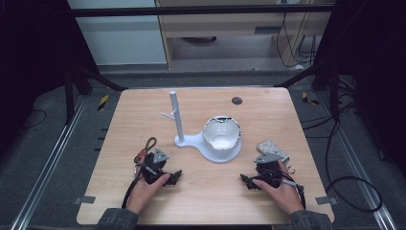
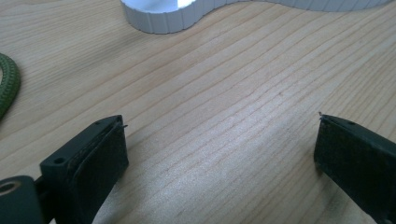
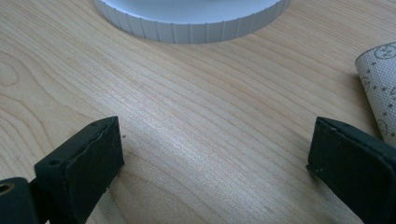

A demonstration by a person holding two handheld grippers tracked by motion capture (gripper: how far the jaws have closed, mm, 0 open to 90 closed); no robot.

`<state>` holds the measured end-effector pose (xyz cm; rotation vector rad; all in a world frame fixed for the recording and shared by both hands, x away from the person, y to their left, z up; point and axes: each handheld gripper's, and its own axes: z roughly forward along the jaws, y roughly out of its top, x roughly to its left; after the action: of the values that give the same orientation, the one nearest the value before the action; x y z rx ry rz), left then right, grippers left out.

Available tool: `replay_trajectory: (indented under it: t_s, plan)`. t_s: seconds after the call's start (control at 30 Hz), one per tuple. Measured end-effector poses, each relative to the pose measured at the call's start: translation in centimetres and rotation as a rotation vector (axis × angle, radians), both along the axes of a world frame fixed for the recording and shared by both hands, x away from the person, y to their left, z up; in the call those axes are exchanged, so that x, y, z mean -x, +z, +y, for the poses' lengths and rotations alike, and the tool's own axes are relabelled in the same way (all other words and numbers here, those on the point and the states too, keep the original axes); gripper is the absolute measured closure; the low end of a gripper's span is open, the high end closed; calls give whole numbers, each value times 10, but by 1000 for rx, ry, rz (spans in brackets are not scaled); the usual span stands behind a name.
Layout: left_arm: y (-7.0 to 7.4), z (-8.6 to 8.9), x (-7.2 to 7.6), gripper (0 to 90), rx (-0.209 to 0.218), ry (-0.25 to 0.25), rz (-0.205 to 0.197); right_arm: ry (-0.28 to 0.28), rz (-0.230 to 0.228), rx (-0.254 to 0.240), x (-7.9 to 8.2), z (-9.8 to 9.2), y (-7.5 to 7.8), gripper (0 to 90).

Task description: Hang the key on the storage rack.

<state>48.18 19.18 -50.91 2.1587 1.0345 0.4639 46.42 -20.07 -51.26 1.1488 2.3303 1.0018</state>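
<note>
1. Resting on the wooden table (image 1: 206, 201), your left gripper (image 1: 173, 178) lies under your left hand (image 1: 148, 188) near the front left; its jaws are spread wide, with bare wood between them in the left gripper view.
2. Your right gripper (image 1: 245, 181) lies under your right hand (image 1: 280, 191) near the front right, its jaws likewise spread wide over bare wood in the right gripper view.
3. Both grippers point inward, toward each other, and stand well apart.
4. Between and beyond them stands a white stand base (image 1: 218, 154), its ribbed edge seen at the top of the left gripper view (image 2: 163, 21) and of the right gripper view (image 3: 196, 30).
5. A white bowl-shaped cup (image 1: 221, 133) with a dark rim sits on the wide round part of that base.
6. A white upright post (image 1: 176, 115) with a short side branch rises from the narrow left end of the base.
7. A green cord loop with an orange clip (image 1: 146, 148) lies just behind your left gripper; its edge shows at the left of the left gripper view (image 2: 8, 84).
8. A pale patterned cloth (image 1: 274, 148) lies just behind your right gripper, and shows at the right edge of the right gripper view (image 3: 380, 74).
9. A small dark round disc (image 1: 236, 100) sits on the table near its far edge.
</note>
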Motion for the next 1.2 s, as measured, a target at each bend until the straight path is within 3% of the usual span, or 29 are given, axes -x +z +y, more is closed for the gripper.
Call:
replay_trajectory:
  t_s: [0.2,0.37,0.43,0.47,0.53,0.57,0.63,0.7,0.8,0.87,1.2]
  plan:
    - [1,1,0,11,1,-10,9,-2,0,0,0,0,0,32]
    - [10,6,-1,53,-30,-6,17,-5,2,2,1,0,0,32]
    - [17,10,-3,52,-61,-9,31,-5,1,0,1,0,0,31]
    - [23,16,-7,53,-75,-4,59,-5,2,3,1,0,0,32]
    - [26,19,-9,59,-78,1,75,-5,3,2,1,0,0,32]
    - [30,23,-11,59,-72,18,82,-5,3,3,1,0,0,32]
    - [41,32,-18,63,-114,50,87,-4,2,3,1,0,0,31]
    - [45,36,-21,62,-117,62,92,-1,5,1,1,0,0,31]
    - [63,50,-30,59,-143,109,92,1,4,1,1,0,0,31]
    - [68,56,-35,61,-147,118,114,2,4,1,1,0,0,31]
    - [77,64,-59,251,-225,144,204,0,3,1,1,-1,0,31]
